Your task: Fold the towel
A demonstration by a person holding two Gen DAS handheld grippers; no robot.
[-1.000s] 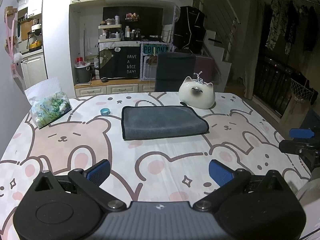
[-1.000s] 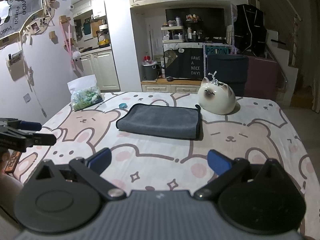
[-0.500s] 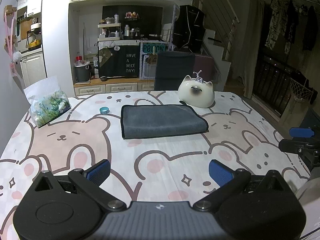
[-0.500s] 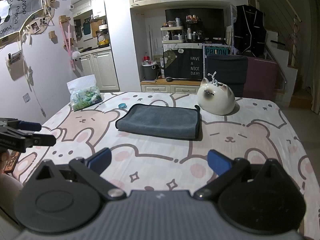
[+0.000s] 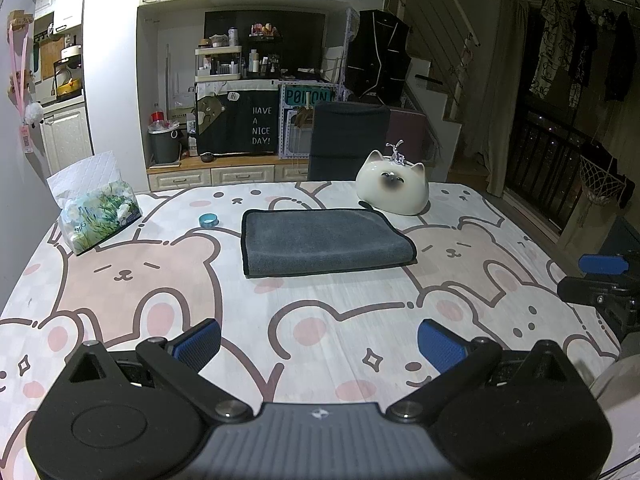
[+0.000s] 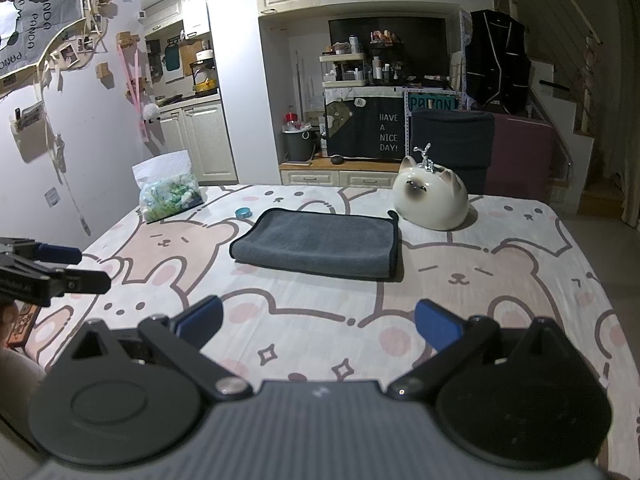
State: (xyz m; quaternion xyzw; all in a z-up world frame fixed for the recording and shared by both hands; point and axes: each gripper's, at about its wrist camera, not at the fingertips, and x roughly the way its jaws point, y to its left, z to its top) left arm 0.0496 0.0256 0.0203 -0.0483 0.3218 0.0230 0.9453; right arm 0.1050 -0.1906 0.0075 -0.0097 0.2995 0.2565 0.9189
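A dark grey towel (image 5: 326,241) lies folded flat in a rectangle on the bear-print tablecloth (image 5: 160,280), near the far middle of the table. It also shows in the right wrist view (image 6: 320,243). My left gripper (image 5: 319,344) is open and empty, held well short of the towel above the near part of the table. My right gripper (image 6: 319,330) is open and empty too, also back from the towel. Each gripper shows at the edge of the other's view, the right one (image 5: 600,276) and the left one (image 6: 56,268).
A white ceramic cat (image 5: 393,194) stands just behind the towel's far right corner. A tissue pack (image 5: 96,216) sits at the far left, with a small blue ring (image 5: 208,220) between it and the towel. A dark chair (image 5: 348,140) stands behind the table.
Both views have drifted very slightly; the towel sits a touch higher in the left wrist view. The towel and grippers' opening are unchanged.
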